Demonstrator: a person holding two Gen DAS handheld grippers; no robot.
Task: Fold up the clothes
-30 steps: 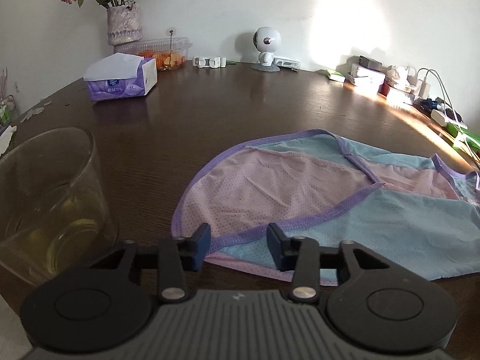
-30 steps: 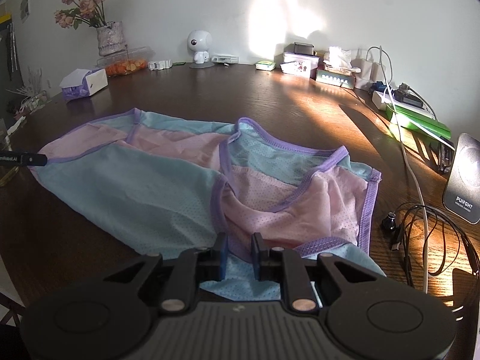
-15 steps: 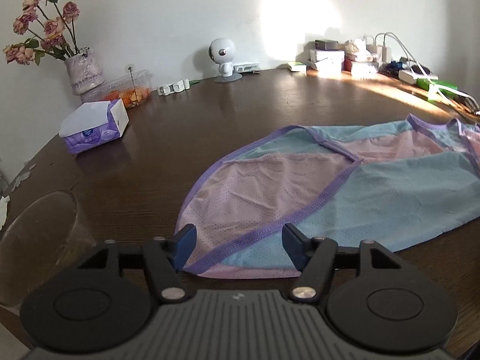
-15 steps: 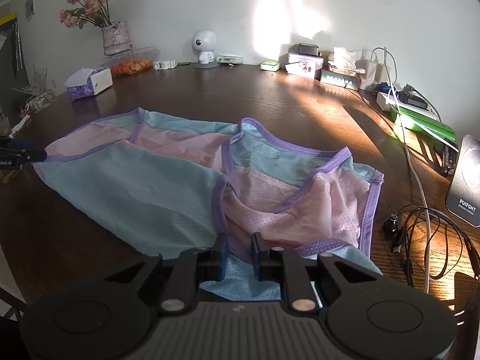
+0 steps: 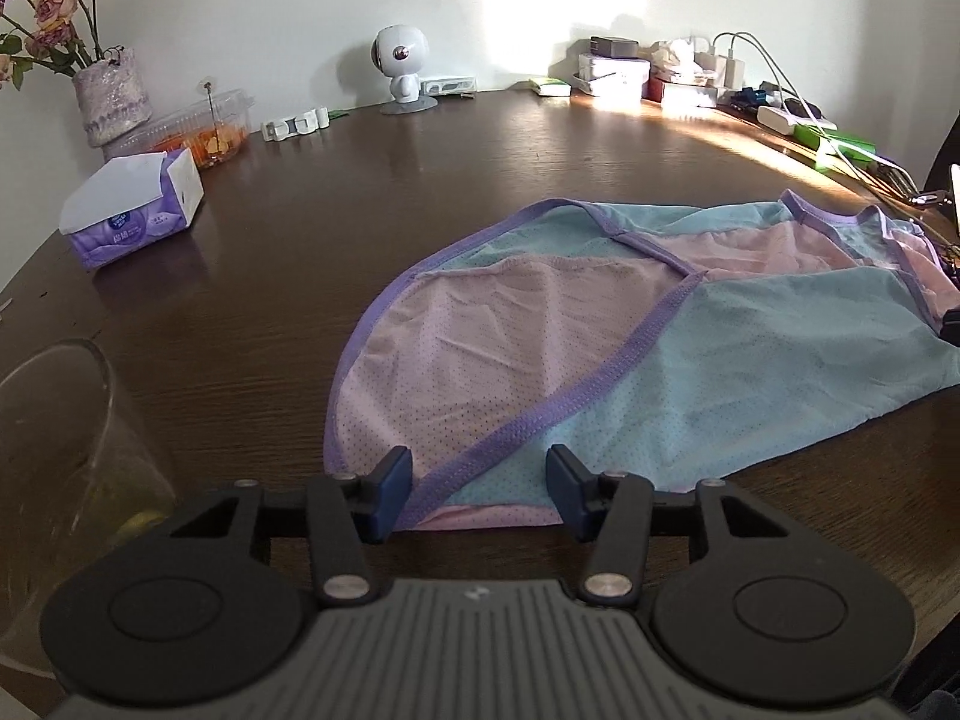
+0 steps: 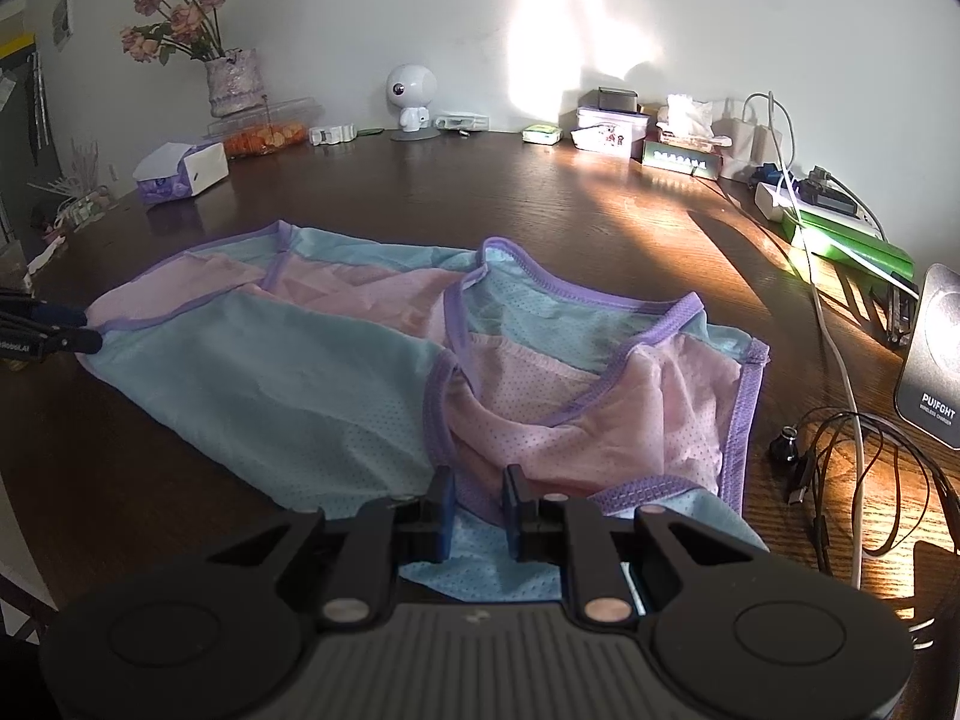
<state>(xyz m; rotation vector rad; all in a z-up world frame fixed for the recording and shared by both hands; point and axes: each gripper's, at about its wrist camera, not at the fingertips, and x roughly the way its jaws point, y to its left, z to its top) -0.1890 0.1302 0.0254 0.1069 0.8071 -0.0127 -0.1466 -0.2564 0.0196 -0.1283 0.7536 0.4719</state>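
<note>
A pink and light blue mesh garment [image 5: 600, 360] with purple trim lies spread on the dark wooden table [image 5: 420, 180]. My left gripper [image 5: 480, 489] is open, its fingers on either side of the garment's near edge and purple seam. In the right wrist view the same garment [image 6: 360, 372] lies across the table, and my right gripper [image 6: 477, 504] is nearly closed, with the garment's near edge and purple trim between its fingers. The left gripper's fingertips [image 6: 66, 330] show at the garment's far left end in that view.
A glass cup [image 5: 60, 450] stands close to the left gripper. A tissue box [image 5: 132, 210], flower vase [image 5: 111, 96], plastic food box [image 5: 204, 132] and white robot toy [image 5: 402, 69] stand farther back. Cables [image 6: 852, 480], a charger stand [image 6: 936, 360] and boxes [image 6: 606, 126] crowd the right side.
The left gripper swung right, away from the glass, opened wider and now straddles the garment's edge. The right gripper has stayed on its end of the garment.
</note>
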